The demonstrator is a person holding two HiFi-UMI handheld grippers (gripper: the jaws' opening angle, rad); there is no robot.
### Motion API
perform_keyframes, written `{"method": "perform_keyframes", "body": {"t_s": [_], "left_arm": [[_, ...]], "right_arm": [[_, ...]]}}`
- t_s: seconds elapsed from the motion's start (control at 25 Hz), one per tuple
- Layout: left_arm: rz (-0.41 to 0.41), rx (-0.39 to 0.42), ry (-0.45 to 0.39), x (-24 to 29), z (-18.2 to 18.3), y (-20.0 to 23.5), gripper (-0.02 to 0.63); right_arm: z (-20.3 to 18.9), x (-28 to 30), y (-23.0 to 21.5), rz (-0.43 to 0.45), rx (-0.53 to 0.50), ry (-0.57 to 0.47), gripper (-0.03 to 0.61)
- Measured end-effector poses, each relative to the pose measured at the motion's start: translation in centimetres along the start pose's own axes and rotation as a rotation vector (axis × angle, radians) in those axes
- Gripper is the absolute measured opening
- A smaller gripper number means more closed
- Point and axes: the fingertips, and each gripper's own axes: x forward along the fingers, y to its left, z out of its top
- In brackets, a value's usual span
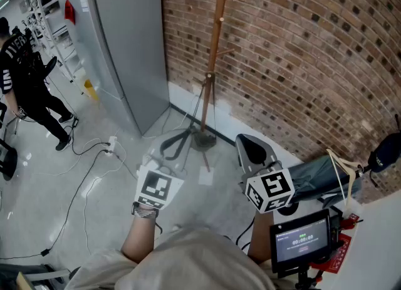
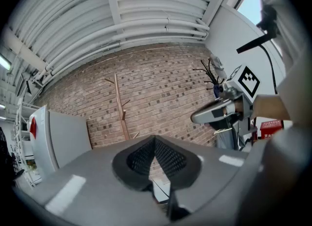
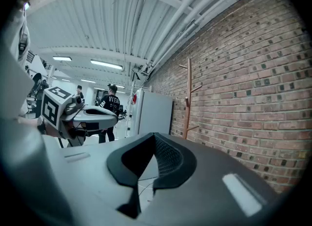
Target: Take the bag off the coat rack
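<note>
Left tool and right tool both clamped shut, empty. The tall wooden coat rack stands upright dead ahead, between them, well apart. No bag shows on its pegs.

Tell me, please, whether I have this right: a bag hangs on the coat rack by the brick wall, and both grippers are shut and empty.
No bag hangs on the coat rack; the left gripper view shows its pegs bare. It does stand by the brick wall, and the left gripper and right gripper are shut and empty.
</note>
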Motion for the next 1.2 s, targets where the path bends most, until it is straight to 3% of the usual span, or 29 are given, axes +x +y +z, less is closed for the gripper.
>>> {"method": "perform_keyframes", "body": {"t_s": [0.48, 0.96, 1.2], "left_arm": [[0.027, -0.029, 0.008, 2.8, 0.1, -1.8, 0.0], [0.08, -0.044, 0.044, 4.1, -0.6, -3.7, 0.0], [0.076, -0.058, 0.062, 5.7, -2.1, -2.7, 0.0]], "right_arm": [[0.5, -1.1, -2.7, 0.13, 0.115, -0.083, 0.002], [-1.4, -1.0, -5.0, 0.183, 0.055, -0.058, 0.002], [-2.8, 0.8, -6.6, 0.152, 0.096, -0.027, 0.002]]}}
